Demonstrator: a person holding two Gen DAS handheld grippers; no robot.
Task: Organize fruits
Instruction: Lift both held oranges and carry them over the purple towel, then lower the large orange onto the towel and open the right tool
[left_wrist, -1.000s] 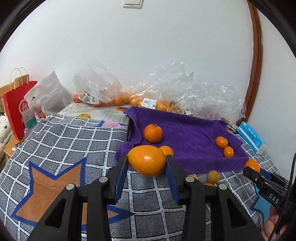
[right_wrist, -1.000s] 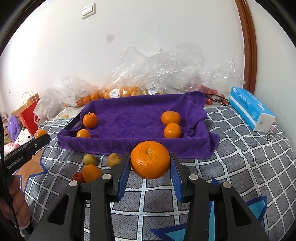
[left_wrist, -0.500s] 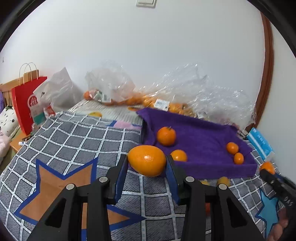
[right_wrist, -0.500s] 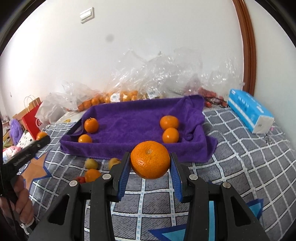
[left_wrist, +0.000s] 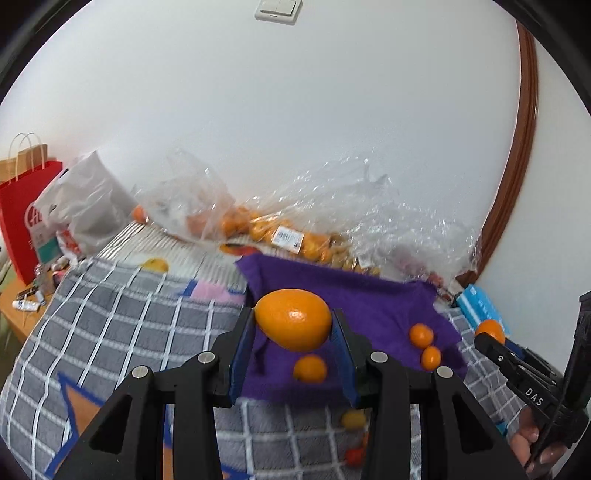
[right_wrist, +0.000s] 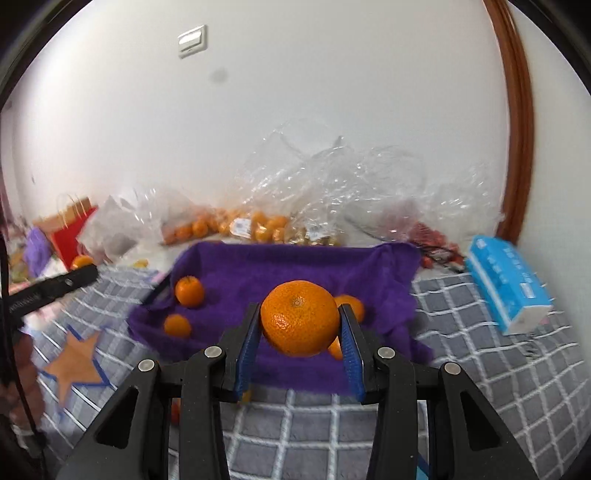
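We hold two fruits aloft. Left gripper (left_wrist: 293, 328) pinches oval orange (left_wrist: 293, 319), long axis crosswise between pads. Right gripper (right_wrist: 299, 330) pinches round mandarin (right_wrist: 300, 317). Purple towel (right_wrist: 295, 266) lies just ahead and below both; neither hand clearly nearer.

You have two grippers, the left gripper (left_wrist: 293, 328) and the right gripper (right_wrist: 300, 325), each clamping one orange (left_wrist: 293, 319) (right_wrist: 300, 323). Four small oranges (right_wrist: 189, 291) lie on one purple towel (right_wrist: 258, 266). One blue tissue pack (right_wrist: 508, 280) sits aside, beside one red paper bag (left_wrist: 22, 218).
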